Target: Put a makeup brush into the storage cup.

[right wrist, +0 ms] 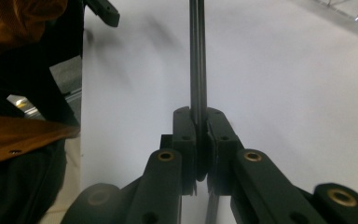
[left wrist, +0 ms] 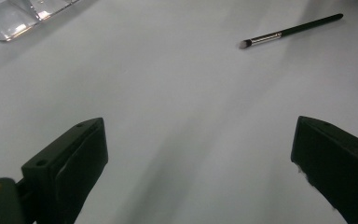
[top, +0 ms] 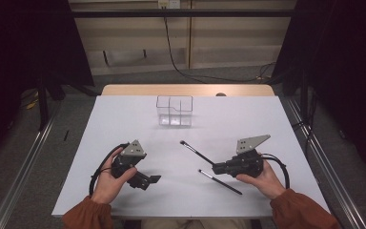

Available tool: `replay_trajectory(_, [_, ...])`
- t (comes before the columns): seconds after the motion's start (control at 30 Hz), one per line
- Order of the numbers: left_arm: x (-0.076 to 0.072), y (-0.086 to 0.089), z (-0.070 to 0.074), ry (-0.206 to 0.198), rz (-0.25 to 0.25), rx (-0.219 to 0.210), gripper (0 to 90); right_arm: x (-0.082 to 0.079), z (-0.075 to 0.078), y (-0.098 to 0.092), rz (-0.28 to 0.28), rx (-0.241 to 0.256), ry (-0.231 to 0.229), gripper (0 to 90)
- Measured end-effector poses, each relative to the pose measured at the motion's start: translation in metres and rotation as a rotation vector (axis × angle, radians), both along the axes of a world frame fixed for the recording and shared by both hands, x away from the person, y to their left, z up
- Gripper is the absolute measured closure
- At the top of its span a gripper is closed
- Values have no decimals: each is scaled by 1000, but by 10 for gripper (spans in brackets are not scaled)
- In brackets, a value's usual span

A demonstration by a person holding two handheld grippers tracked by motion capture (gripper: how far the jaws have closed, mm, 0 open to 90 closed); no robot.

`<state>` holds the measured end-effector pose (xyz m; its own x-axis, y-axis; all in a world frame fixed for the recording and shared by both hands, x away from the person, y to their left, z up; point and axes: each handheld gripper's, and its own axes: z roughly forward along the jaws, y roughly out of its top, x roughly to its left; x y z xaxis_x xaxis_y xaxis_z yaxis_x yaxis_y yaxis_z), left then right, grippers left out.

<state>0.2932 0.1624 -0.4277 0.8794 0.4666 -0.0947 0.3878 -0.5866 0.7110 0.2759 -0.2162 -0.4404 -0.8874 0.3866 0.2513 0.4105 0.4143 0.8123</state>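
Note:
My right gripper [top: 216,167] is shut on the handle of a thin black makeup brush [top: 195,151], whose tip points toward the table's middle. In the right gripper view the dark handle [right wrist: 198,60] runs straight up from the closed jaws of the right gripper [right wrist: 199,122]. A second brush [top: 220,182] lies loose on the white table, just in front of that gripper. My left gripper [top: 152,180] rests low at the front left, jaws spread wide with nothing between them. Ahead of the left gripper [left wrist: 198,135] lies the loose brush [left wrist: 289,31].
A clear divided plastic box [top: 174,110] stands at the back middle of the white table [top: 124,124]; its corner [left wrist: 14,18] also appears in the left gripper view. Orange sleeves [right wrist: 23,14] come in at the front edge. Dark floor and metal rails flank the table.

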Motion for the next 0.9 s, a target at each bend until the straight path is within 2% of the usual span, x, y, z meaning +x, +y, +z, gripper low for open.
replay_trajectory(0.13, [0, 1, 1, -6, 6, -4, 38, -1, 3, -1, -9, 62, -27, 841])
replay_trajectory(0.37, [-1, 1, 2, -35, 20, -17, 38, -2, 5, -3, -39, 113, -91, 841])
replay_trajectory(0.53, [-6, -3, 1, -73, 55, -63, 35, -3, 5, -2, -34, 126, -103, 841])
replay_trajectory(0.63, [-8, -4, 0, -103, 65, -109, 34, -4, 4, -1, -35, 119, -93, 840])
replay_trajectory(0.77, [-11, -8, 1, -128, 67, -140, 34, -4, 4, 0, -35, 130, -97, 840])
replay_trajectory(0.83, [-11, -10, 2, -129, 64, -175, 34, -4, 4, 1, -32, 139, -104, 840])
replay_trajectory(0.9, [-13, -13, 3, -155, 67, -208, 27, -4, 4, 2, -31, 150, -110, 841])
